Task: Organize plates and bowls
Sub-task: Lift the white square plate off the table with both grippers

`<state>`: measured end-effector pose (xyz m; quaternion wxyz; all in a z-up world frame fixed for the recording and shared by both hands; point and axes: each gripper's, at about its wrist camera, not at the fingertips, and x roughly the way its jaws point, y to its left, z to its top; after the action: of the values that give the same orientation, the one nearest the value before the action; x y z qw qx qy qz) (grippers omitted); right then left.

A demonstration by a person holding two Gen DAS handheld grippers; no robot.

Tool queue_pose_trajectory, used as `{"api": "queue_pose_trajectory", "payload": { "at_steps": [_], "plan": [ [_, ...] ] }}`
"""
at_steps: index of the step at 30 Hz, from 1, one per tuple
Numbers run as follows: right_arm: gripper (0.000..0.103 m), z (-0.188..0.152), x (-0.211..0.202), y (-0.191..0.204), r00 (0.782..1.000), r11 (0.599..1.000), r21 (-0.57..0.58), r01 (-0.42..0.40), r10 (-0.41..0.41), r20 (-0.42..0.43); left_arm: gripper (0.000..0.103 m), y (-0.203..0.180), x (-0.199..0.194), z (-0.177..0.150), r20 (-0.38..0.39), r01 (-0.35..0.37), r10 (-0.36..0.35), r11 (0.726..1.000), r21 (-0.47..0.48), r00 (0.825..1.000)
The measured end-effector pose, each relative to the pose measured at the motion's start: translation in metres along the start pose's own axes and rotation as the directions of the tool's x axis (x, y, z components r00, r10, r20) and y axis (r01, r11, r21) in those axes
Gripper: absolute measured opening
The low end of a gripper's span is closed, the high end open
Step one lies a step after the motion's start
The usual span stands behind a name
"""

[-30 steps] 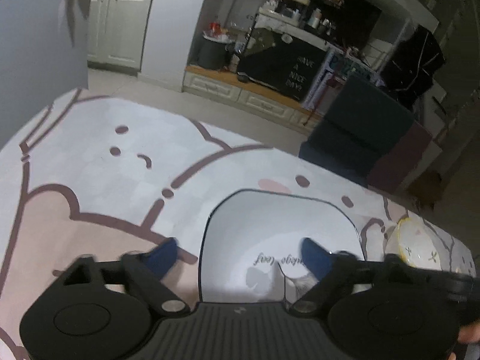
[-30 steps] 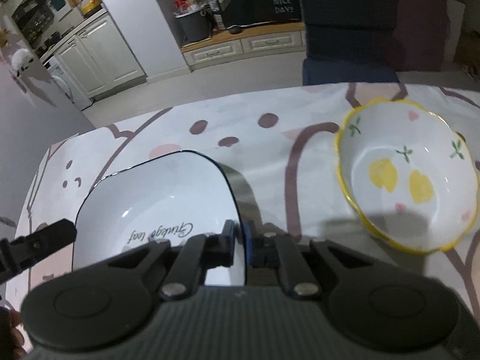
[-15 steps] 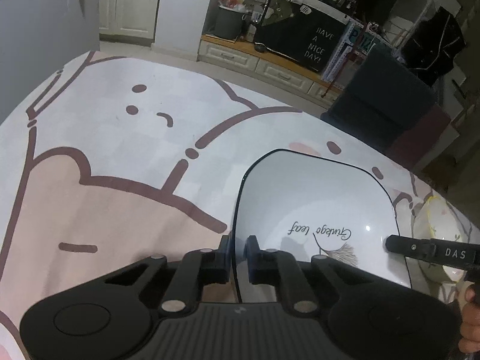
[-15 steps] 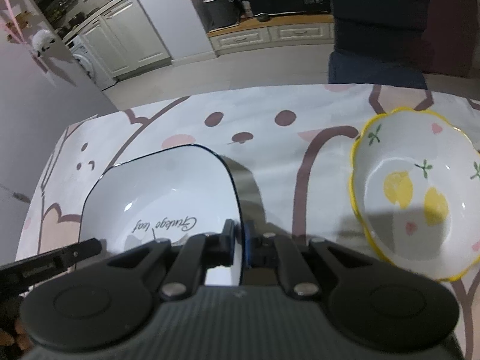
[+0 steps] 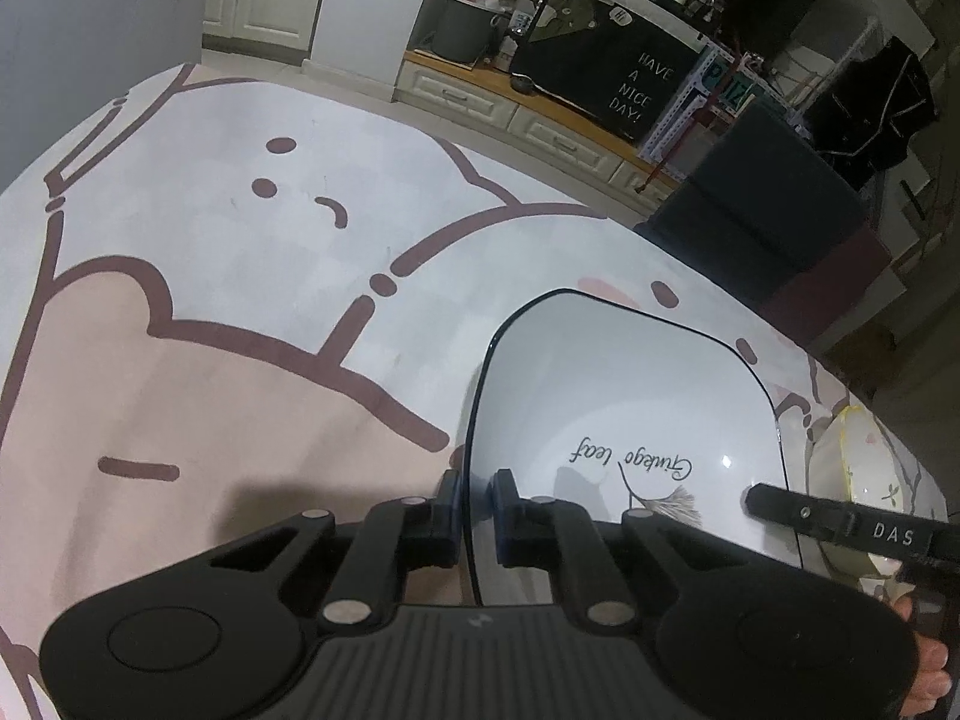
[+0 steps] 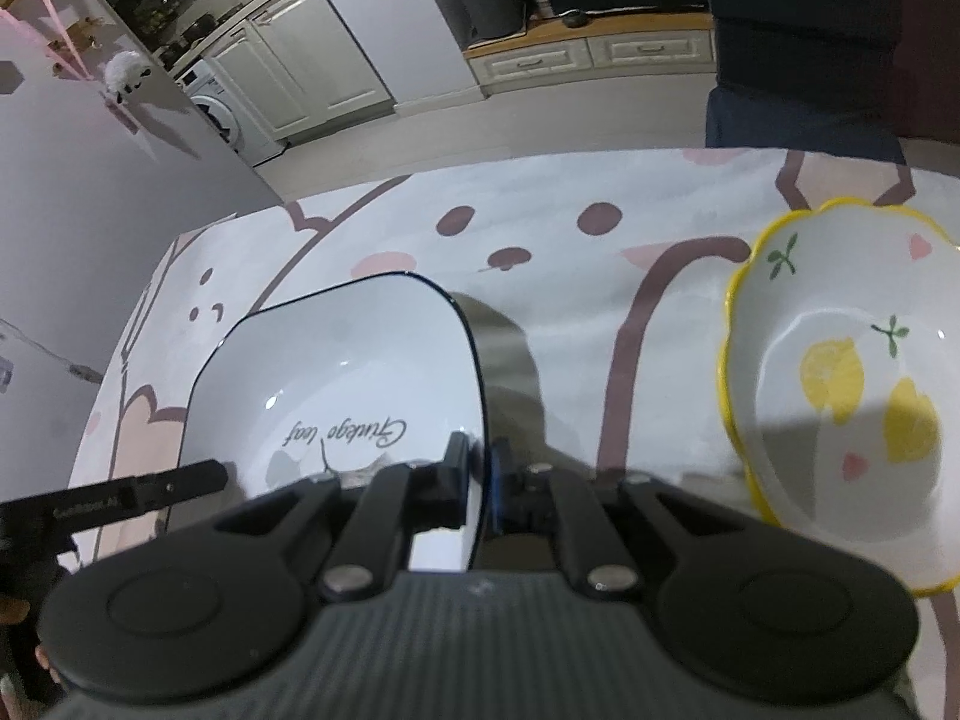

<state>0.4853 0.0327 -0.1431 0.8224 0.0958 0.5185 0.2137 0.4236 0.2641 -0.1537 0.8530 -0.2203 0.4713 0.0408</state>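
A white square bowl with a dark rim and the words "Ginkgo leaf" (image 5: 624,396) is held over the tablecloth between both grippers. My left gripper (image 5: 477,501) is shut on its left rim. My right gripper (image 6: 477,468) is shut on its right rim; the bowl also shows in the right wrist view (image 6: 342,384). A white flower-shaped bowl with a yellow rim and lemon print (image 6: 852,384) sits on the table to the right of it, and its edge shows in the left wrist view (image 5: 864,456).
The table carries a white and pink cartoon tablecloth (image 5: 240,276). A dark chair (image 5: 768,210) stands at the far side. Cabinets and a black sign (image 5: 606,78) are in the background. A grey wall (image 6: 72,192) lies left.
My left gripper, open a second ago, has shut on the square bowl's left rim. The bowl looks slightly raised and both views have shifted a little. The right gripper stayed shut on the right rim.
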Motion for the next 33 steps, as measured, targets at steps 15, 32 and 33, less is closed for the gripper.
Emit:
{"api": "queue_pose_trajectory", "payload": {
  "at_steps": [15,32,33],
  "plan": [
    [0.009,-0.01,0.005,-0.016,0.995,0.995,-0.016,-0.1,0.1,0.013,0.01,0.018,0.003,-0.006,-0.048,0.123,-0.124,0.992,-0.019,0.991],
    [0.009,-0.003,0.011,-0.049,0.962,0.962,0.054,-0.266,0.269,-0.043,0.009,0.03,0.008,-0.014,-0.01,0.218,-0.219,0.975,-0.05,0.976],
    [0.008,-0.001,0.011,-0.049,0.963,0.962,0.082,-0.261,0.265,-0.043,0.009,0.029,0.008,-0.014,-0.004,0.215,-0.215,0.976,-0.04,0.977]
  ]
}}
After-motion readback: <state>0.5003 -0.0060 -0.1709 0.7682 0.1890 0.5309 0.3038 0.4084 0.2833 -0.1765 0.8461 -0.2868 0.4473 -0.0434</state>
